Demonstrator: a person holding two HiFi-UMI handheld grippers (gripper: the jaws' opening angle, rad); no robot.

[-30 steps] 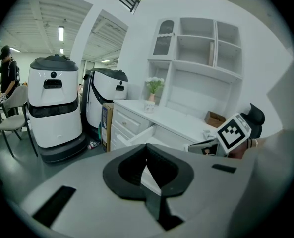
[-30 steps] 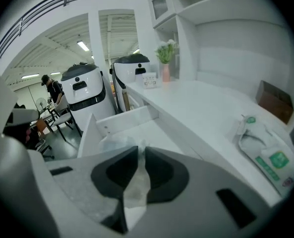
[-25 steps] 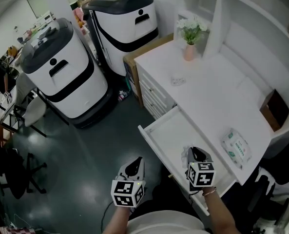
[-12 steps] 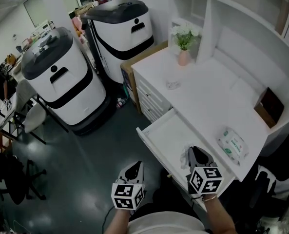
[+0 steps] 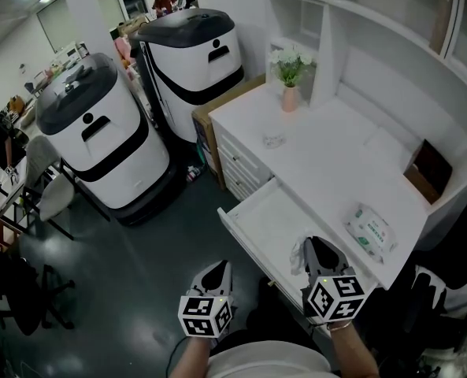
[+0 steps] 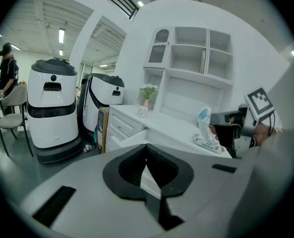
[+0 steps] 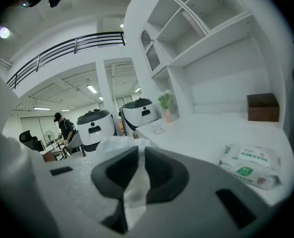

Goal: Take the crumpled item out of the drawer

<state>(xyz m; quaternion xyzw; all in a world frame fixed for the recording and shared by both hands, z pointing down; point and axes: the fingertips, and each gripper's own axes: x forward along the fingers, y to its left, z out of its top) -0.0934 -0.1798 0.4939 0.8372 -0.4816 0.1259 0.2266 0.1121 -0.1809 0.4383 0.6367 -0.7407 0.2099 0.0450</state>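
The crumpled item (image 5: 298,253), a wad of thin white material, sticks out to the left of my right gripper (image 5: 316,250) above the near end of the open white drawer (image 5: 253,211). In the right gripper view the crumpled item (image 7: 118,144) is pinched between the black pads, so that gripper (image 7: 141,150) is shut on it. My left gripper (image 5: 220,272) hangs over the dark floor, left of the drawer. Its jaws (image 6: 147,147) are closed together with nothing in them.
On the white desk lie a pack of wipes (image 5: 368,231), a small glass (image 5: 273,138), a pink vase with flowers (image 5: 290,97) and a brown box (image 5: 426,170). Two large white-and-black machines (image 5: 99,132) (image 5: 194,53) stand to the left. Shelves rise behind the desk.
The head view has tilted, so the desk sits lower and further left. The right gripper has drawn slightly toward me with the crumpled item still in it. The left gripper has hardly moved.
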